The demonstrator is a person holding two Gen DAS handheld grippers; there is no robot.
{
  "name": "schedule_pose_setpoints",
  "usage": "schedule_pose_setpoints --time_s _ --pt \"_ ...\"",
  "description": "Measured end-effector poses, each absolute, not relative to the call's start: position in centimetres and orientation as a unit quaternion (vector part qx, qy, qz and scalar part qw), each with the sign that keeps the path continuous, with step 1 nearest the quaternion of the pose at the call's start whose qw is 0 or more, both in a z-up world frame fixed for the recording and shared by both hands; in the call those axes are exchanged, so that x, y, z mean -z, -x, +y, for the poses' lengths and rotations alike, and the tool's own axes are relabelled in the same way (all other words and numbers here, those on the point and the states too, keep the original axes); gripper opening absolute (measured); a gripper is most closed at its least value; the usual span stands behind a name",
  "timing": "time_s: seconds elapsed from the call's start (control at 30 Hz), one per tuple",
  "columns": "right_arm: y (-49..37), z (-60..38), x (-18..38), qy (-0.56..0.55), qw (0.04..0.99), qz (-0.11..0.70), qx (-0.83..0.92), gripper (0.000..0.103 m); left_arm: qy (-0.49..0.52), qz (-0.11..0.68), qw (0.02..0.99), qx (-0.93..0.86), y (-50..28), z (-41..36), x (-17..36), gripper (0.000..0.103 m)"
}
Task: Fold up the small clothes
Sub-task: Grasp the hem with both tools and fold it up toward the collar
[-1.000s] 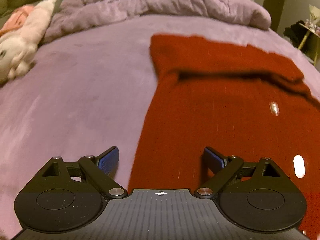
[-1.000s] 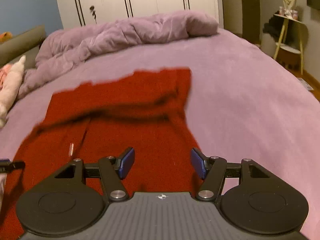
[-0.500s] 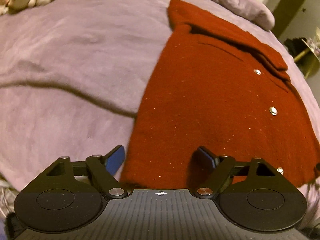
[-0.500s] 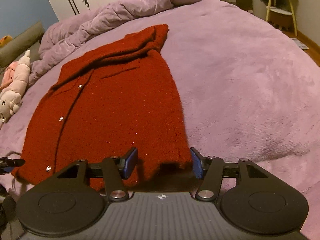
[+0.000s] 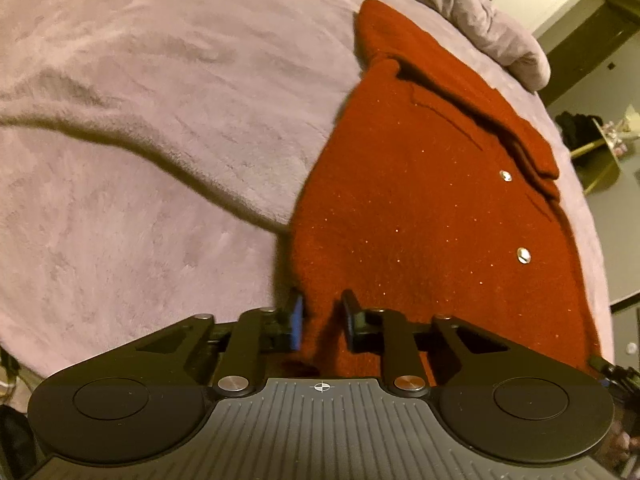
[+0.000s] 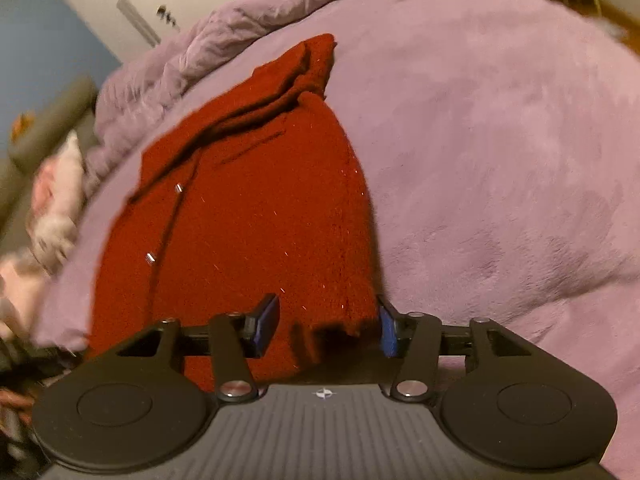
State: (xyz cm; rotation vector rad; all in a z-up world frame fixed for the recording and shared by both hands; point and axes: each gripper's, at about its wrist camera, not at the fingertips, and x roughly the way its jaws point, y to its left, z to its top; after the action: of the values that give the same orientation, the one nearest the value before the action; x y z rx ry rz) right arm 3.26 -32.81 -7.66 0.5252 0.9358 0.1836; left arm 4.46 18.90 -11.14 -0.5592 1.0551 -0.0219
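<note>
A red knitted cardigan [image 5: 432,208] lay flat on the purple bed cover [image 5: 140,128], its hem toward the person and its collar end folded over at the far side. Two metal buttons [image 5: 523,256] showed along its front placket. The left gripper [image 5: 320,316] stood at the hem corner on the person's left; its jaws were drawn close, with a fold of the red knit between the blue pads [image 5: 297,322], though whether they had closed fully on the cloth could not be told. The right gripper [image 6: 326,322] stood at the opposite hem corner, jaws spread wide, the ragged edge of the cardigan [image 6: 256,208] lying between the pads [image 6: 387,330] without being pinched. A crumpled purple duvet [image 6: 224,40] lay heaped at the far end of the bed. A pink plush toy [image 6: 56,204], blurred, lay beside the bed's left margin in the right wrist view.
</note>
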Motion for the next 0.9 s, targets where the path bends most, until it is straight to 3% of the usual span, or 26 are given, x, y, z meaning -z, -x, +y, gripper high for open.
schedule_pose_setpoints --time_s 0.07,0.1,0.17,0.23,0.47,0.9 --pt "-3.8 -32.9 7.9 -0.258 0.848 0.454 -0.092 0.050 0.257 0.503 0.825 0.023 -4.7 19.0 11.2 0.018" --pt "-4.1 -32.8 8.0 -0.256 0.845 0.459 -0.093 0.045 0.253 0.506 0.824 0.029 -4.8 19.0 11.2 0.018" --pt "-4.5 -32.7 8.1 -0.251 0.843 0.466 -0.093 0.026 0.248 0.513 0.821 0.043 -5.2 18.9 11.1 0.018" --pt "-4.9 -32.6 8.2 -0.242 0.841 0.475 -0.092 0.019 0.243 0.523 0.815 0.057 -5.6 18.8 11.2 0.014" --pt "-6.0 -33.0 6.7 -0.287 0.817 0.484 -0.125 0.015 0.255 0.526 0.800 0.139 -6.9 18.0 8.6 0.011" --pt "-14.0 -32.7 3.1 -0.409 0.793 0.428 -0.144 0.013 0.380 0.389 0.826 0.148 -14.6 17.9 2.0 0.010"
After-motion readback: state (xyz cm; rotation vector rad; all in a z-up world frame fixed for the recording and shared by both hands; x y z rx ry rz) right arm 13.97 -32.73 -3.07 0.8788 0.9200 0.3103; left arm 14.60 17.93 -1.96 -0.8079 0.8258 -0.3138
